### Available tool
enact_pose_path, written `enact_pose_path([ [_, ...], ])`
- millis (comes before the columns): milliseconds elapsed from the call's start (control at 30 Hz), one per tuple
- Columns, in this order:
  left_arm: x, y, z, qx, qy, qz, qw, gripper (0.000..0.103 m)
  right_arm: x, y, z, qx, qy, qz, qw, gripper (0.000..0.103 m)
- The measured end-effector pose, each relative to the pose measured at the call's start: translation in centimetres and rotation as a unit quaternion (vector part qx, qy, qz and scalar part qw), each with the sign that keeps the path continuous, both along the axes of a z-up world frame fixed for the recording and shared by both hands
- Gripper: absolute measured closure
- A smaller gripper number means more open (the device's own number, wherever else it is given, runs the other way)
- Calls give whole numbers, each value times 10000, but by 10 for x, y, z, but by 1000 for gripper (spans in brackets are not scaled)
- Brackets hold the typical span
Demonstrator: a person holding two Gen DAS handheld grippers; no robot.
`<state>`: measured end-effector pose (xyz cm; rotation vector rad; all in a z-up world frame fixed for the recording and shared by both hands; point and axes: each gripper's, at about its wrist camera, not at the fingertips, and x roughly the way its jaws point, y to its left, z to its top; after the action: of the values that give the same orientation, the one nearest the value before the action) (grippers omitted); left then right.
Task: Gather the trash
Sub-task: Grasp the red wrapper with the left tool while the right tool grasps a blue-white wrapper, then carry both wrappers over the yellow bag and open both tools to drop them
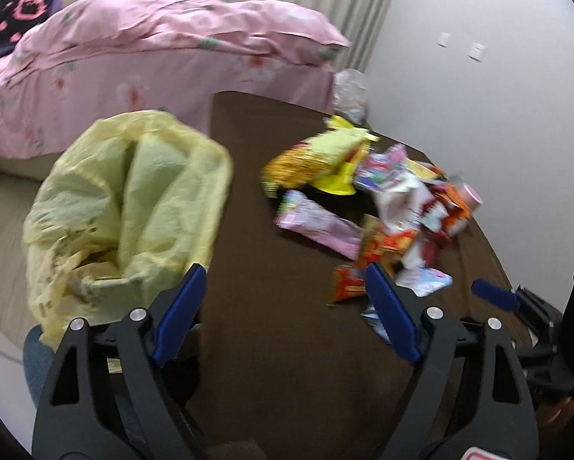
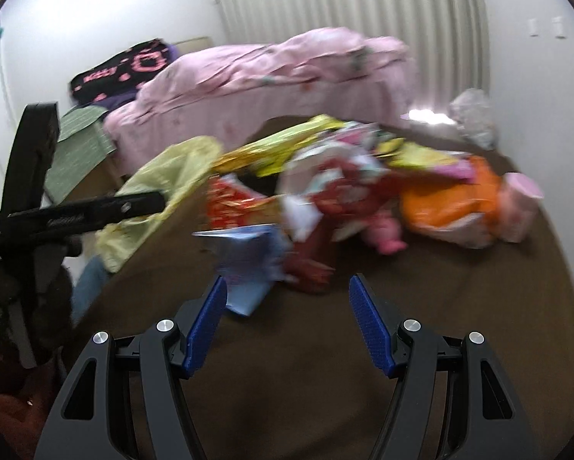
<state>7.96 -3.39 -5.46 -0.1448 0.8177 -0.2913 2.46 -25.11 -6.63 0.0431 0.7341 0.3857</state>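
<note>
Both wrist views look forward, low over the dark brown bench (image 1: 287, 326), sharing the colourful wrapper pile (image 2: 344, 191), yellow plastic bag (image 1: 126, 199) and pink-covered bed (image 2: 268, 88).

right claw (image 2: 285, 318) spread wide, empty, near wrapper pile (image 2: 325, 191).
</note>
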Motion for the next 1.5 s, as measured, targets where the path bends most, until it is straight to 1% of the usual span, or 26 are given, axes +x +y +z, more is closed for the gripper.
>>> enact_pose_path([
  [67,1,9,-2,-26,58,116,9999,26,8,18,4,-154,-176,163,9996,40],
  [167,-2,15,-5,-66,78,146,9998,28,17,35,3,-411,-368,202,9983,41],
  [200,-2,16,-6,-93,96,126,9998,28,24,41,-1,-528,-312,193,9979,42],
  [267,-4,17,-7,-131,129,95,9998,28,31,43,-6,-634,-150,181,9977,54],
  [300,-5,17,-9,-143,156,45,9998,28,32,42,-9,-630,-81,187,9978,55],
  [433,-7,13,-12,-289,207,-186,9992,28,17,25,-4,-463,-141,162,9987,56],
  [533,-8,1,-11,-401,153,-530,9977,28,3,5,5,-272,-188,4,9995,62],
  [633,-6,-20,-8,-134,-15,-795,9967,28,-8,-20,11,-128,-237,-328,9991,62],
  [667,-2,-27,-7,-33,-63,-859,9963,29,-10,-27,13,-115,-267,-451,9986,62],
  [733,7,-36,-8,3,-40,-908,9959,33,-12,-39,16,-90,-329,-643,9973,62],
  [767,14,-40,-8,-40,5,-918,9958,34,-13,-43,16,-77,-344,-690,9970,62],
  [833,24,-46,-9,-94,68,-897,9959,36,-15,-52,18,-77,-389,-820,9958,62],
  [933,37,-56,-10,-105,111,-842,9963,42,-15,-59,17,-92,-352,-898,9953,62],
  [967,40,-59,-10,-104,122,-829,9964,49,-14,-60,15,-86,-317,-905,9954,62],
  [1067,42,-64,-14,-96,200,-791,9966,81,-13,-59,10,-133,-265,-897,9955,63],
  [1167,35,-58,-11,-126,111,-715,9973,85,-14,-56,8,-185,-274,-894,9954,62],
  [1267,23,-42,4,-257,-96,-600,9978,87,-13,-54,12,-158,-327,-864,9956,62],
  [1333,12,-25,21,-288,-377,-404,9981,87,-11,-51,16,-146,-386,-826,9957,62],
  [1433,3,4,42,-86,-784,45,9969,87,-9,-41,27,-186,-552,-693,9959,62],
  [1500,1,31,55,77,-1039,436,9936,87,-6,-31,36,-210,-666,-564,9960,62],
])
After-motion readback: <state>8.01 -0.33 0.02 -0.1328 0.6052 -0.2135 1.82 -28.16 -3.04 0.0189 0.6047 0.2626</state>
